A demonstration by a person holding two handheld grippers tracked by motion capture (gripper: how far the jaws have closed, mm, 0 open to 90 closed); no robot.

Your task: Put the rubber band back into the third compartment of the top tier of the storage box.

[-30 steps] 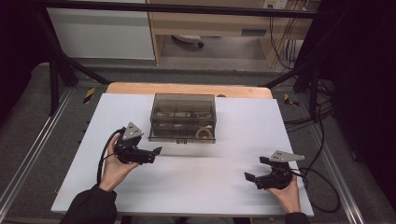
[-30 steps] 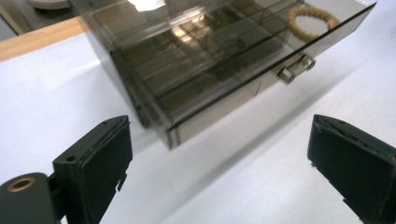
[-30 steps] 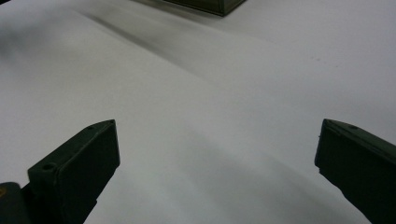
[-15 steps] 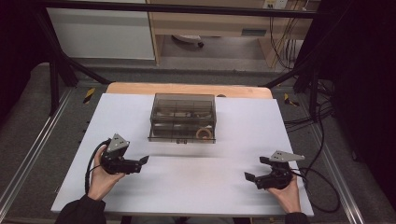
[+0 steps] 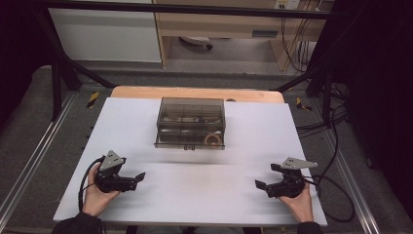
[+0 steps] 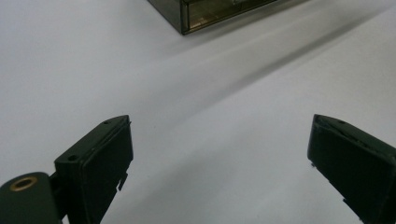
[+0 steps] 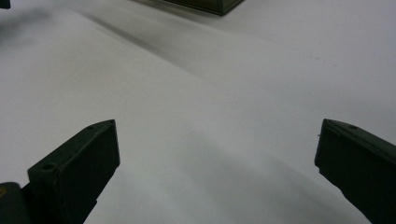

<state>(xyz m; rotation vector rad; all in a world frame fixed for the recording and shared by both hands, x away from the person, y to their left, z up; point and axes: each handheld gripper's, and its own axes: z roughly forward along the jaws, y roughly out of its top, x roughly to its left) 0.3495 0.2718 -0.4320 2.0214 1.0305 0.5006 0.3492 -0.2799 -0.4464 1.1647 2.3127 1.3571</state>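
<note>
My left tongs (image 5: pixel 139 176) sit low over the white tabletop (image 5: pixel 195 195) at about eight o'clock, my hand (image 5: pixel 97 197) under them, the grey three-cornered plate on top and the cable looping off behind. Through the left gripper view, the two black jaws stand wide apart with nothing but bare white surface between them: released, grasping nothing. At the top of that view, around twelve o'clock, a corner of the smoky translucent plastic drawer box (image 6: pixel 210 14) peeks in, well apart from my jaws.

Middle of the table now: the box (image 5: pixel 191 122) stands at roughly twelve o'clock from my seat, squarely on the white surface, just in front of the bare wooden edge of the table (image 5: pixel 195 92). Through its tinted top I can make out dividers splitting it into compartments. A tan ring-shaped thing, like a roll of tape (image 5: pixel 213 140), lies in the front-right part of the box; whether it sits in a drawer pulled slightly forward I cannot tell. The other compartments are too dim to read.

Over at four o'clock, my right tongs (image 5: pixel 259 185) rest low above the table, hand (image 5: pixel 299 202) beneath, jaws pointing towards nine o'clock. The right gripper view has both black jaws spread wide over plain white: released, empty. The box's dark corner (image 7: pixel 210 5) shows at the very top, well apart.
</note>
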